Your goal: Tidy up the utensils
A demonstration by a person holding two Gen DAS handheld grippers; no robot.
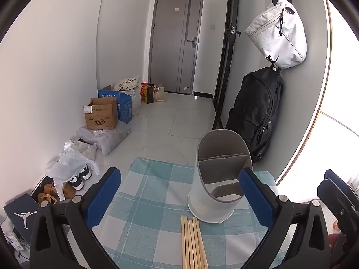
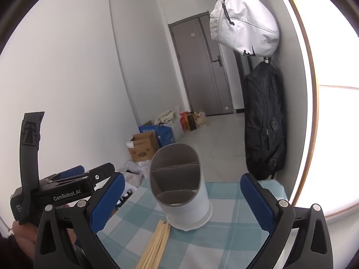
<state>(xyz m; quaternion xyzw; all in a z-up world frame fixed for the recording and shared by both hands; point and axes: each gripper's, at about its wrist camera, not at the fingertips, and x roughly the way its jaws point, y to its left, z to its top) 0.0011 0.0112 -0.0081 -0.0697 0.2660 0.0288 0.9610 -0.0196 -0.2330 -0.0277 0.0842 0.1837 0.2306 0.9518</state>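
A white utensil holder (image 1: 215,179) with a slanted grey rim and inner dividers stands on a small table under a blue-and-white checked cloth (image 1: 152,192); its compartments look empty. Several wooden chopsticks (image 1: 193,242) lie bundled on the cloth just in front of its base. My left gripper (image 1: 179,197) hovers above them, open, with nothing between its blue pads. In the right wrist view the holder (image 2: 181,192) and chopsticks (image 2: 154,244) sit ahead of my right gripper (image 2: 181,201), also open and empty. The left gripper (image 2: 74,179) shows there at the left, held by a hand.
A black backpack (image 1: 258,112) and a white bag (image 1: 278,35) hang on the wall to the right, close to the table's far corner. Cardboard boxes (image 1: 103,114), plastic bags and shoes (image 1: 76,179) line the floor along the left wall. A grey door (image 1: 175,42) stands at the hallway's end.
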